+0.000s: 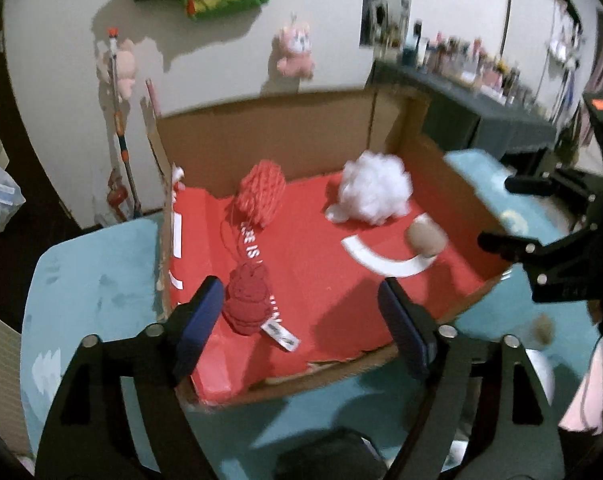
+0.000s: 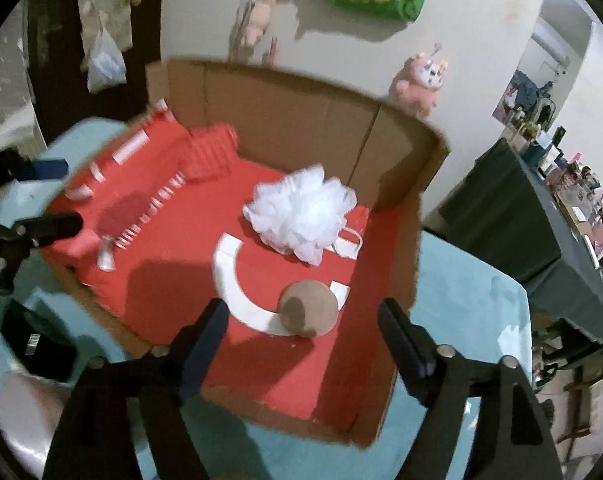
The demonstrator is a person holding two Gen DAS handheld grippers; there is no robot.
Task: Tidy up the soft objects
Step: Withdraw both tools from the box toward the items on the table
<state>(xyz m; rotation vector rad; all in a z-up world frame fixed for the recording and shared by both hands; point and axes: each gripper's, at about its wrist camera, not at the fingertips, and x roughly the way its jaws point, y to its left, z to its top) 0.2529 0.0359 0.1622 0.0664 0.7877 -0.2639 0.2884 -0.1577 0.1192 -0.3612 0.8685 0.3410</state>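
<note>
The left claw (image 1: 301,312) stands wide open and holds nothing, with the small red plush toy (image 1: 247,300) lying just inside its left finger on the red floor of the cardboard box (image 1: 285,136); beyond it are the red yarn ball (image 1: 261,192) and, further right, the white mesh puff (image 1: 375,192). The right claw (image 2: 301,328) also gapes empty, the brown ball (image 2: 309,308) lying loose between its fingers, the puff beyond. The box sits on the teal worktop (image 1: 93,264).
</note>
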